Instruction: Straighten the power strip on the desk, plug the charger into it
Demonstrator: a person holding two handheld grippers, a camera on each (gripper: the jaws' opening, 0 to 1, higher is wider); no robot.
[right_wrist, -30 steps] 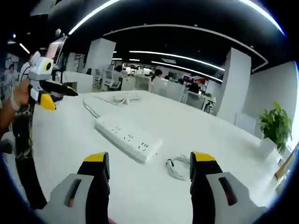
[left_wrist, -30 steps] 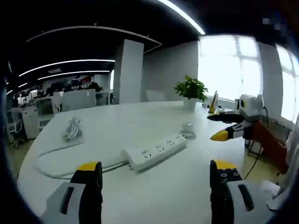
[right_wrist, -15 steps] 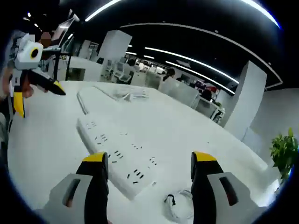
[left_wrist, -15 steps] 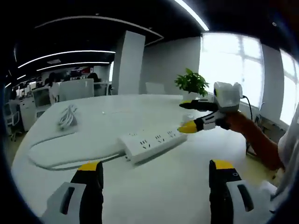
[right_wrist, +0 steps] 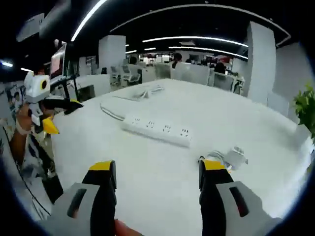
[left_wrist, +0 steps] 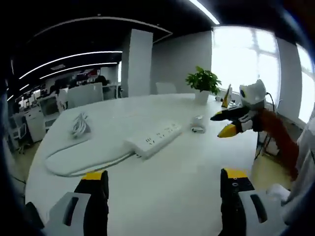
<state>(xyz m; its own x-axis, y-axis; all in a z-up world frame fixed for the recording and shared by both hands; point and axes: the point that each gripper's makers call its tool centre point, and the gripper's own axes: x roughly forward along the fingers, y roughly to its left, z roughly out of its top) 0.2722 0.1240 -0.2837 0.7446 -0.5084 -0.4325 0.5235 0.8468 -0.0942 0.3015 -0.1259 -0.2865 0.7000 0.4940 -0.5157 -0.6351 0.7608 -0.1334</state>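
Note:
A white power strip lies on the white table, and its cable loops off to the left. In the right gripper view the power strip lies crosswise ahead of my right gripper, which is open and holds nothing. A small white charger with a coiled lead rests to the right of the strip; the charger sits just past the strip's far end. My left gripper is open and well short of the strip. The right gripper hovers open off the table's right side. The left gripper hangs at the table's left edge.
A bundle of white cable lies at the table's far left. A potted plant stands at the far edge by the window. Office desks and chairs fill the background. A person's sleeve trails behind the right gripper.
The right gripper has drawn back from the power strip's end to the table's right side. Both views have pulled back, so the strip looks farther away.

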